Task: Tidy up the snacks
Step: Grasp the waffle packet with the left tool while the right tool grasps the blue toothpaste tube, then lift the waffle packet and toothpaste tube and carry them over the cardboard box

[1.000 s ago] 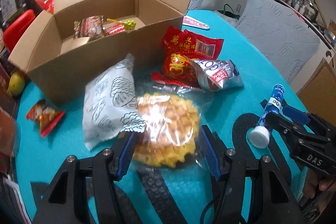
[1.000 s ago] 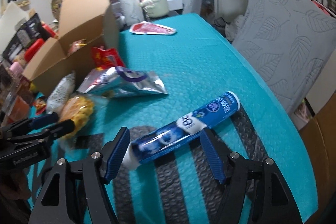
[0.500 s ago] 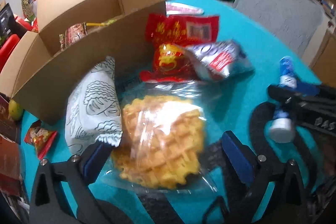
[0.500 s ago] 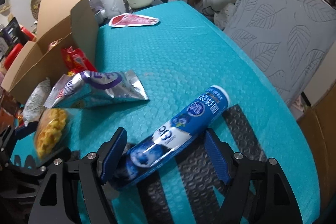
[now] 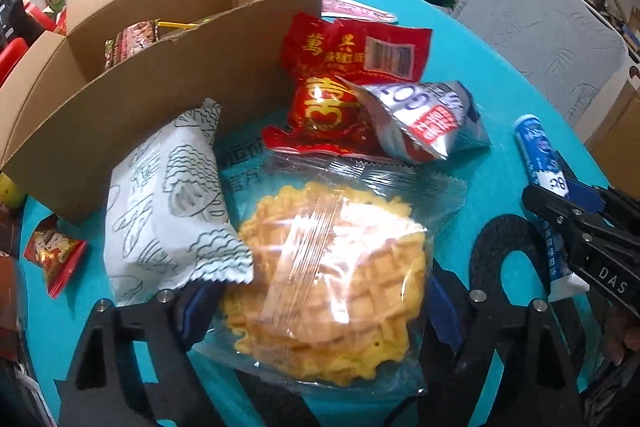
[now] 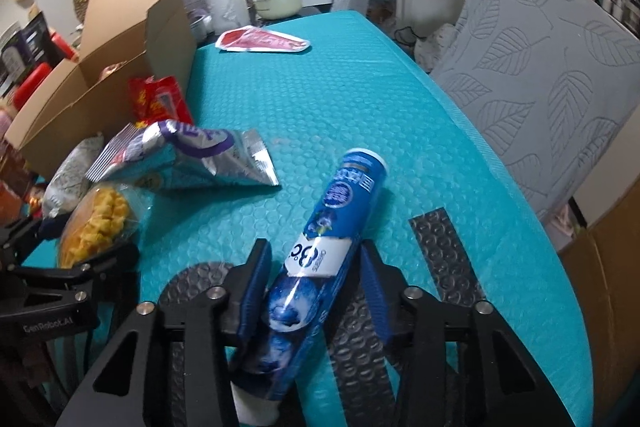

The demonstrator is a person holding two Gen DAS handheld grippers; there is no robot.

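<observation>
- Since a second ago the right gripper [image 6: 316, 291] has drawn its jaws in round the blue tube [image 6: 320, 259], which then lay loose and slantwise between wide jaws; the tube now points toward 1 o'clock in the right wrist view.
- Those jaws are closing, both pads against the tube's sides, so it is gripped near the middle; its white cap sits at 6 o'clock, behind the pads.
- Meanwhile the left gripper [image 5: 320, 307] has come nearer the waffle pack [image 5: 328, 275], which fills more of its view than before.
- Its jaws are closing too, one pad at each side of the pack; whether they press the wrapper cannot be told.
- Pack lies on the teal table [image 5: 472, 39], its 9 o'clock edge overlapped by a white pouch [image 5: 168, 199].
- At 12 o'clock of the pack sit red packets [image 5: 352, 75] and a silver bag [image 5: 424, 119]; the open box [image 5: 160, 87] stands at 11 o'clock with snacks inside.
</observation>
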